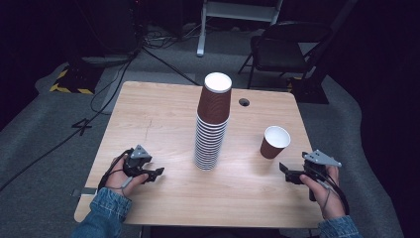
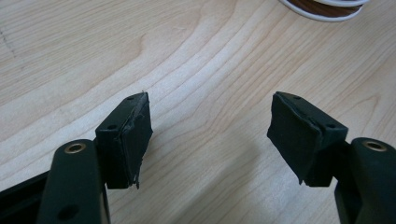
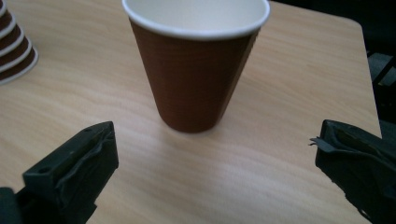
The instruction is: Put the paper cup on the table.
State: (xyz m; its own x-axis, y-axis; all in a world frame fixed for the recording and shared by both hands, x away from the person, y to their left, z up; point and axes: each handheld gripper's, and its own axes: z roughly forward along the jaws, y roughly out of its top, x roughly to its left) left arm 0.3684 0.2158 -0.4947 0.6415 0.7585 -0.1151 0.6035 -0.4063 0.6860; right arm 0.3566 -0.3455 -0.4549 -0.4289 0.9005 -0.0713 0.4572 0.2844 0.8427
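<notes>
A tall stack of upside-down brown paper cups (image 1: 213, 124) stands in the middle of the wooden table (image 1: 163, 114). A single brown cup (image 1: 275, 142) with a white inside stands upright to its right; the right gripper view has this cup (image 3: 196, 65) close ahead. My right gripper (image 1: 286, 173) sits just short of it near the front right edge, jaws wide open with nothing between them (image 3: 210, 163). My left gripper (image 1: 157, 173) rests low at the front left, open over bare wood (image 2: 210, 135), the stack's bottom rim (image 2: 322, 7) ahead of it.
A round cable hole (image 1: 243, 102) lies in the table behind the stack. Beyond the table stand a black folding chair (image 1: 282, 47) and a white stand (image 1: 237, 15), with cables (image 1: 119, 74) on the grey floor at left.
</notes>
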